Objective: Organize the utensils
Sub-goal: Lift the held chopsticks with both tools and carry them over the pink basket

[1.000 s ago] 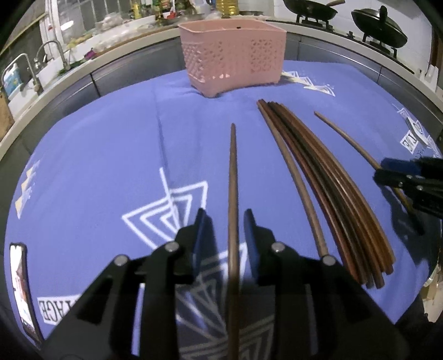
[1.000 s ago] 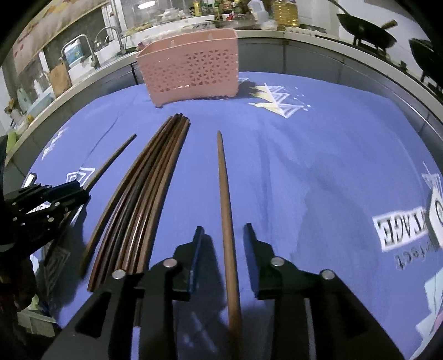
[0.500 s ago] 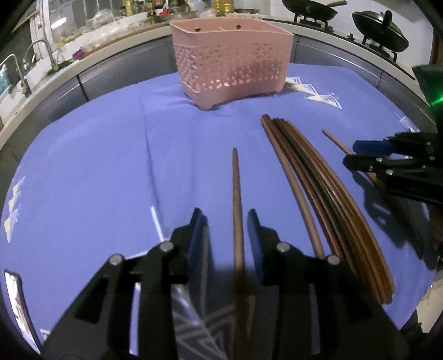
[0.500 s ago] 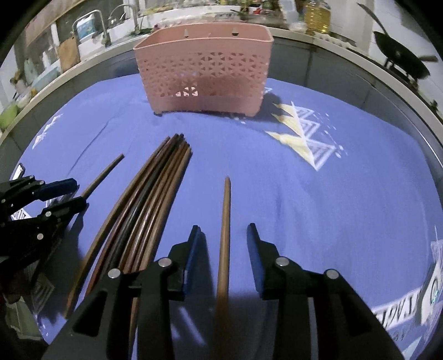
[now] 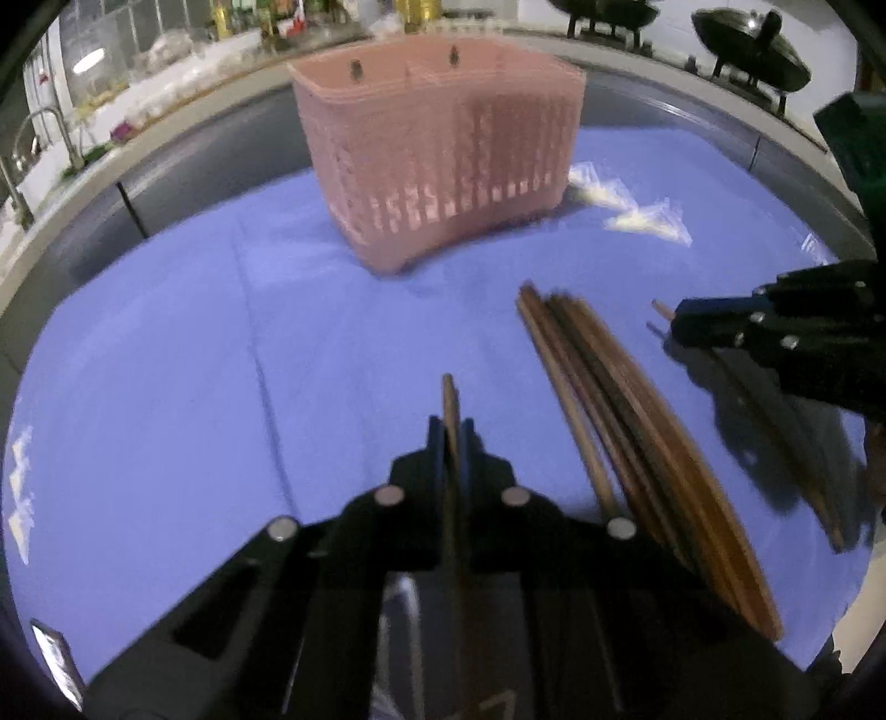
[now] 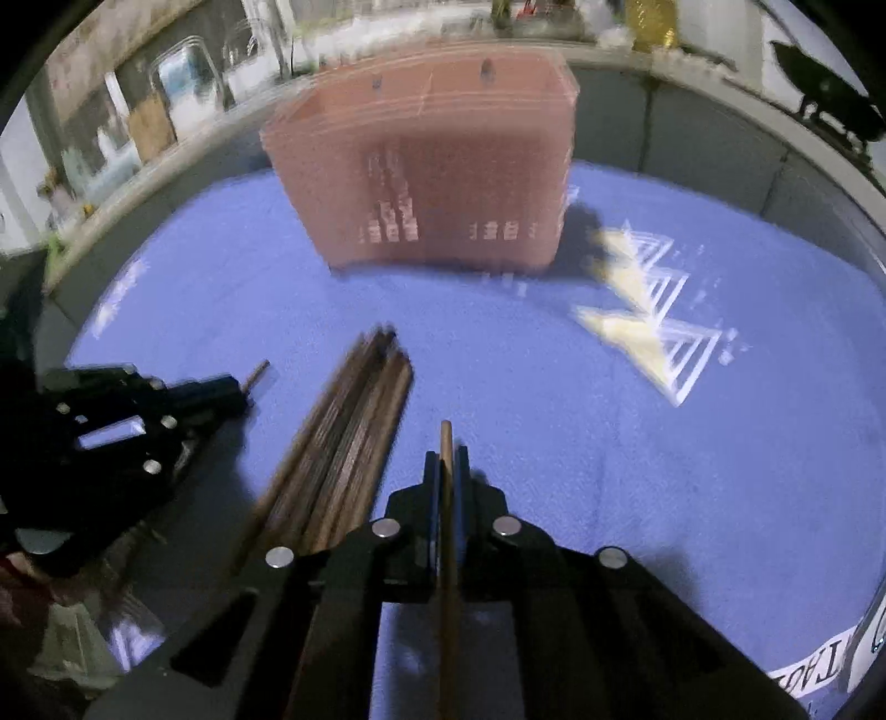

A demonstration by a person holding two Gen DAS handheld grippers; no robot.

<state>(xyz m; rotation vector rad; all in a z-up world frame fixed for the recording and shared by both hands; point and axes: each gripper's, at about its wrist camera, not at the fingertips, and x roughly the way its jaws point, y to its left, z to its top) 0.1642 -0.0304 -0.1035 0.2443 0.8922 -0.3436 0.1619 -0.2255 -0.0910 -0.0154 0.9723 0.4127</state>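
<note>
Nearest us, our left gripper (image 5: 451, 429) is clamped on one chopstick (image 5: 449, 399), and our right gripper (image 6: 446, 459) is clamped on a second chopstick (image 6: 445, 443). Each stick runs lengthwise between the pads, its tip poking out just past them and pointing away from us toward the basket (image 5: 437, 160).

Between the two grippers a bundle (image 5: 626, 443) of dark chopsticks lies on the blue cloth (image 5: 166, 360), long axis running near to far, slightly fanned at the near end. It sits just right of our left gripper and just left of our right one, touching neither. Nothing stands between the held tips and the basket.

Farther off, the pink basket stands upright on the cloth, blurred in both views. Beyond it runs a counter with woks (image 5: 747, 50) at far right and a tap (image 5: 22, 160) at far left.

A second ago both pairs of jaws stood apart around their sticks, and far more of each stick showed ahead of them. The basket now looms larger and closer.
</note>
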